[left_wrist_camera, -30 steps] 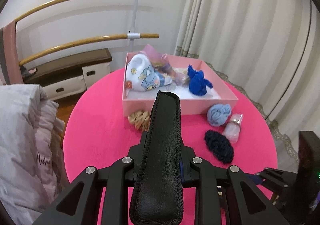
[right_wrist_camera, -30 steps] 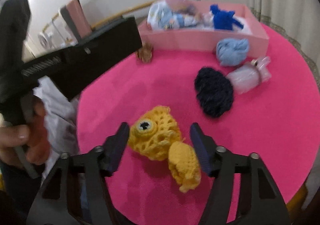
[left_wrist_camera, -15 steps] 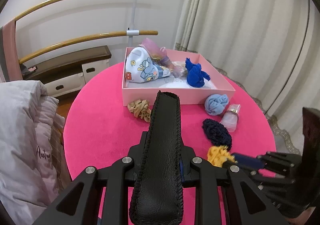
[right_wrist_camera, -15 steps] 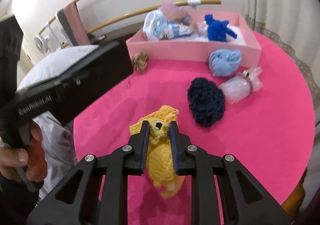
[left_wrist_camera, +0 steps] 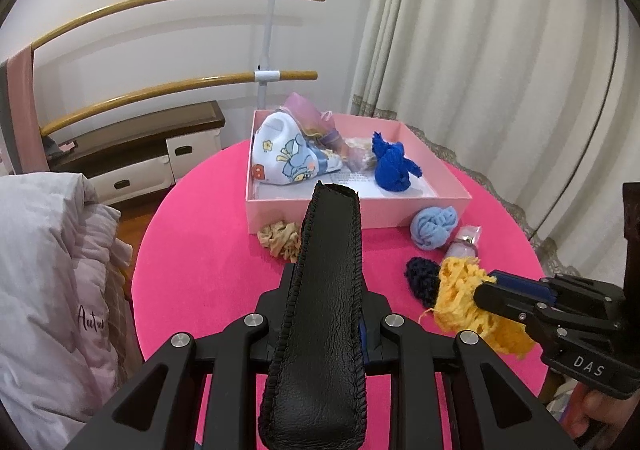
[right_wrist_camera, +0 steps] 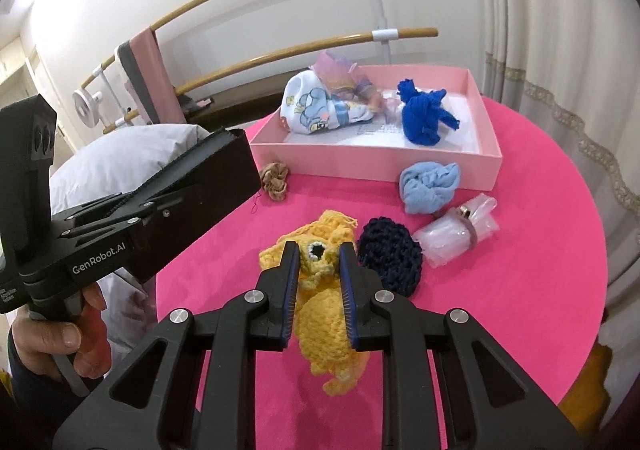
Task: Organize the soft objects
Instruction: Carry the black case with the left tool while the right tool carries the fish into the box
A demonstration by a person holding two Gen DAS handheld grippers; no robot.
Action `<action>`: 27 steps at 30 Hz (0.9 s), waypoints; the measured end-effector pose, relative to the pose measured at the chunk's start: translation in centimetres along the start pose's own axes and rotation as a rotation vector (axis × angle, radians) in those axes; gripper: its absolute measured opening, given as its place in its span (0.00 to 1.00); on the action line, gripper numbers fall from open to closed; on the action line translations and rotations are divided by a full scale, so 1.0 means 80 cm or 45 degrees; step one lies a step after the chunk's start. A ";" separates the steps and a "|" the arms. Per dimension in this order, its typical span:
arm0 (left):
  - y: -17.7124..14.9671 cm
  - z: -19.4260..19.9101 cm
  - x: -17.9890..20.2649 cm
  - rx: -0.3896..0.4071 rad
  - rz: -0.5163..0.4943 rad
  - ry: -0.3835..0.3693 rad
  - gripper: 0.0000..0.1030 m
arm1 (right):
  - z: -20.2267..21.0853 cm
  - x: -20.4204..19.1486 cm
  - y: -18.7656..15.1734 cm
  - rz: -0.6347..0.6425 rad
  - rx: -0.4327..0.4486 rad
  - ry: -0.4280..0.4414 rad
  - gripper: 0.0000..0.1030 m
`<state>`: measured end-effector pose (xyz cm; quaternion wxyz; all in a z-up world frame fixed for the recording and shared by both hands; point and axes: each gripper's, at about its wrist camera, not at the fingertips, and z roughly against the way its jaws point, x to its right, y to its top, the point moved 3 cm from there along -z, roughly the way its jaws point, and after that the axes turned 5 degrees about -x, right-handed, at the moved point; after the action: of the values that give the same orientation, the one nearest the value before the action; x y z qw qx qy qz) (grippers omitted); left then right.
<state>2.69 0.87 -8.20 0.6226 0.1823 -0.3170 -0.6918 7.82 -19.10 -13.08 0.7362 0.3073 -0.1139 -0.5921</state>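
Hot pink for the round tablecloth (right_wrist_camera: pixel 520 290), pale pink for the box (right_wrist_camera: pixel 400 163). Inside: royal blue cloth knot (right_wrist_camera: pixel 424 117), white pouch with blue and yellow cartoon print (right_wrist_camera: pixel 316 111). Outside: yellow crochet toy (right_wrist_camera: pixel 320 314) with black-and-white eye, navy crochet piece (right_wrist_camera: pixel 390 254), light blue cloth ball (right_wrist_camera: pixel 430 185), beige scrunchie (right_wrist_camera: pixel 274 179), black stitched leather case (left_wrist_camera: pixel 324 314).

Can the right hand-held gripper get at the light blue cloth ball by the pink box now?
Probably not yet: the right hand-held gripper is shut on the yellow crochet toy; the path to the light blue cloth ball looks free.
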 end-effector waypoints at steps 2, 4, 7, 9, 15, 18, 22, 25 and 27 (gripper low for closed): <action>0.002 0.001 0.001 0.004 -0.004 0.000 0.20 | 0.001 0.001 0.002 -0.001 0.005 0.001 0.18; 0.005 0.001 0.002 0.010 -0.009 0.000 0.20 | 0.004 0.001 0.006 0.003 0.019 0.001 0.18; 0.016 0.004 0.007 0.031 -0.021 -0.002 0.20 | 0.013 0.003 0.017 0.008 0.047 -0.008 0.18; 0.026 0.007 0.010 0.051 -0.031 -0.002 0.20 | 0.020 0.006 0.030 0.011 0.078 -0.016 0.17; 0.066 0.011 0.018 0.114 -0.054 0.008 0.20 | 0.042 0.023 0.079 0.015 0.162 -0.038 0.17; 0.088 0.007 0.023 0.138 -0.066 0.006 0.20 | 0.050 0.035 0.109 0.011 0.197 -0.043 0.18; 0.121 -0.013 0.032 0.140 -0.078 -0.012 0.20 | 0.046 0.053 0.150 0.000 0.215 -0.060 0.18; 0.142 -0.030 0.039 0.135 -0.082 -0.032 0.20 | 0.036 0.063 0.174 -0.006 0.209 -0.064 0.18; 0.154 -0.044 0.042 0.125 -0.078 -0.038 0.20 | 0.024 0.073 0.191 -0.017 0.195 -0.056 0.18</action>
<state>13.61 -3.49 -2.11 0.5867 0.2119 -0.3542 -0.6967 20.64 -23.51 -3.72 0.7038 0.3506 -0.1730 -0.5931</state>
